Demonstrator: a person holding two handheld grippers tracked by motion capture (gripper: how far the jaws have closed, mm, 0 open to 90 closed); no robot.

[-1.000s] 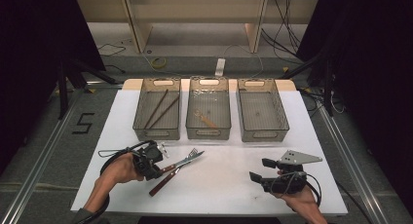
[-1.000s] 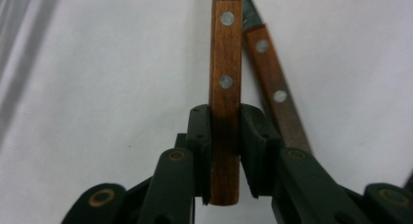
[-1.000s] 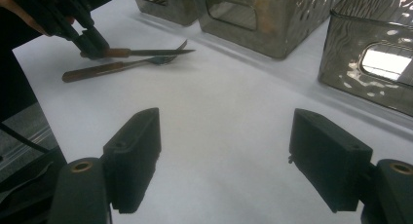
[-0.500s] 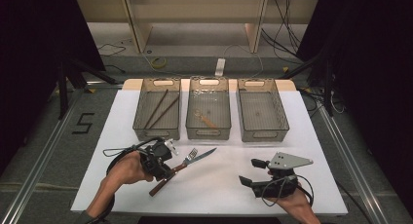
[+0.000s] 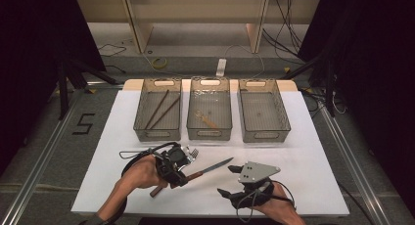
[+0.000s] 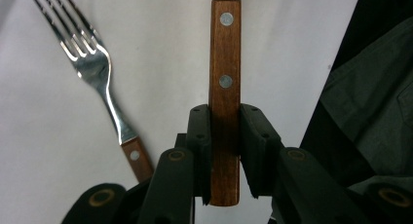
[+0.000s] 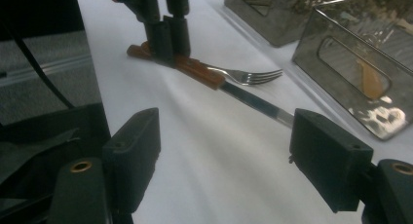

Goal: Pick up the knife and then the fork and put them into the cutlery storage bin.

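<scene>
My left gripper (image 6: 225,151) jaws clamp the knife (image 6: 225,87) handle, low over the counter (image 5: 303,151). Right gripper (image 7: 229,151) jaws wide, empty. Fork (image 6: 92,73) lies beside it, unsorted. Left bin (image 5: 142,118) has chopsticks; right bin (image 5: 281,112) bare. Judged midway.

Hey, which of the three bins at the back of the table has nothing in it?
The right-hand bin. The left bin holds two dark sticks, and the middle bin holds a small wooden-handled utensil; it alone shows bare mesh.

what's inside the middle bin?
Middle bin: one small wooden-handled utensil lying on the floor, off centre. Glare on the clear walls hides its type and any small items.
</scene>
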